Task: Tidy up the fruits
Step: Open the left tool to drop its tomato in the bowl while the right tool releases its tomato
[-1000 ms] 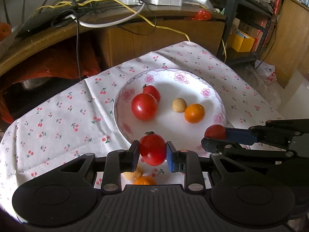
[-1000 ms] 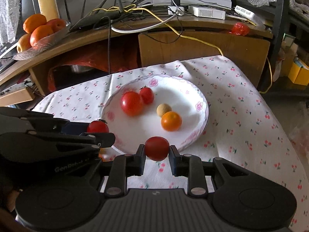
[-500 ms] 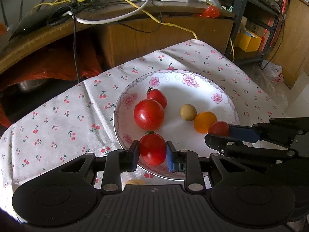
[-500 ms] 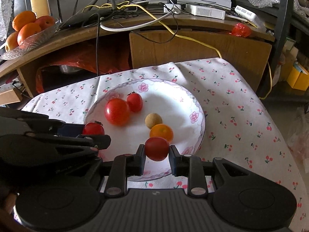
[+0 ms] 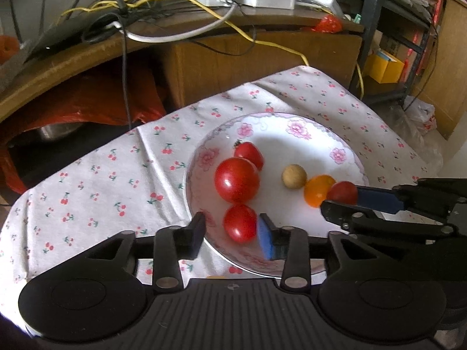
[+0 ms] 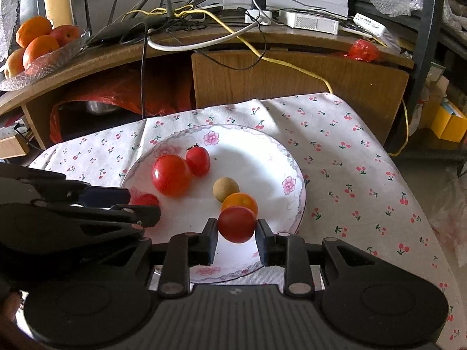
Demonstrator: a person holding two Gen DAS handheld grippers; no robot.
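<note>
A white floral plate (image 5: 344,145) (image 6: 292,172) on the cherry-print cloth holds a big red tomato (image 5: 237,179) (image 6: 170,174), a smaller one (image 5: 249,151) (image 6: 198,160), a tan longan (image 5: 294,176) (image 6: 225,188) and an orange fruit (image 5: 316,190) (image 6: 240,200). My left gripper (image 5: 232,234) is open over the plate's near rim; a red tomato (image 5: 240,223) (image 6: 146,199) lies between its spread jaws, against the right pad. My right gripper (image 6: 237,234) is shut on another red tomato (image 6: 236,224) (image 5: 342,192), held over the plate beside the orange fruit.
A cluttered wooden desk (image 6: 204,40) with cables and adapters stands behind the table. A glass bowl of oranges (image 6: 38,46) sits at its left end. A red bag (image 6: 131,93) lies beneath it. The cloth-covered table edge (image 6: 408,180) drops off to the right.
My left gripper has opened and let its tomato go onto the plate. Both grippers moved forward over the plate; the right one still holds its tomato.
</note>
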